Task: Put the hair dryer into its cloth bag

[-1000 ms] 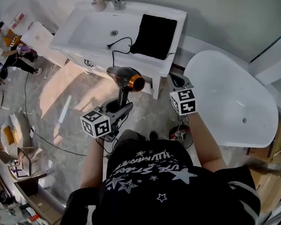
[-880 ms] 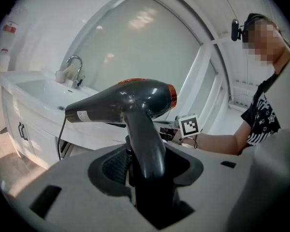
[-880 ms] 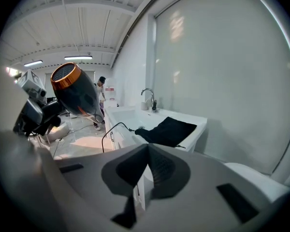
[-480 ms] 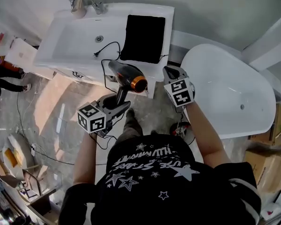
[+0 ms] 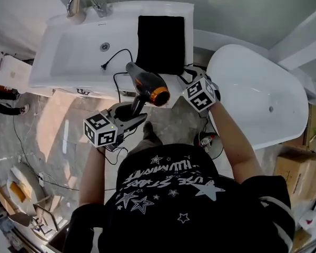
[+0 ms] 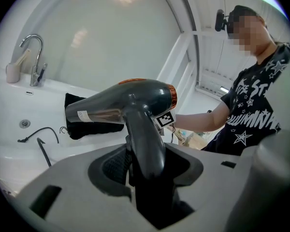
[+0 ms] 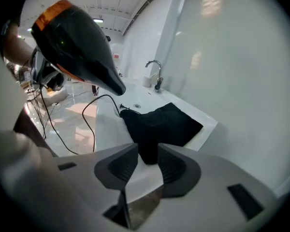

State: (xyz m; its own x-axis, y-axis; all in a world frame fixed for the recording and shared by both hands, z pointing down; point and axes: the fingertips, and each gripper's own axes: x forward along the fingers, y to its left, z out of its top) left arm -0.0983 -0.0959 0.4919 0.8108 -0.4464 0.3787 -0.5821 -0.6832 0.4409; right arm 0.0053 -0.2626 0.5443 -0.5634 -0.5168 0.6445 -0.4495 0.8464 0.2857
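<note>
Bathroom bench (image 5: 52,80) is closer now, black cloth bag (image 5: 159,42) flat at its right end. Meanwhile the hair dryer (image 5: 146,83) handle's pinched in the left tool (image 5: 132,120); the empty right tool (image 5: 188,78) is opening, likely for the bag.

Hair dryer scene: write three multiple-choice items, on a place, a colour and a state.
1. Where does the cloth bag lie?
A. in the bathtub
B. on the sink counter
C. on the floor

2. What colour is the ring on the hair dryer?
A. green
B. blue
C. orange

3. What do the left tongs do?
A. grip the hair dryer's handle
B. stand open and empty
C. grip the bag

1 B: the black bag lies flat on the white counter.
2 C: an orange band shows at one end.
3 A: the handle sits clamped between them.
</note>
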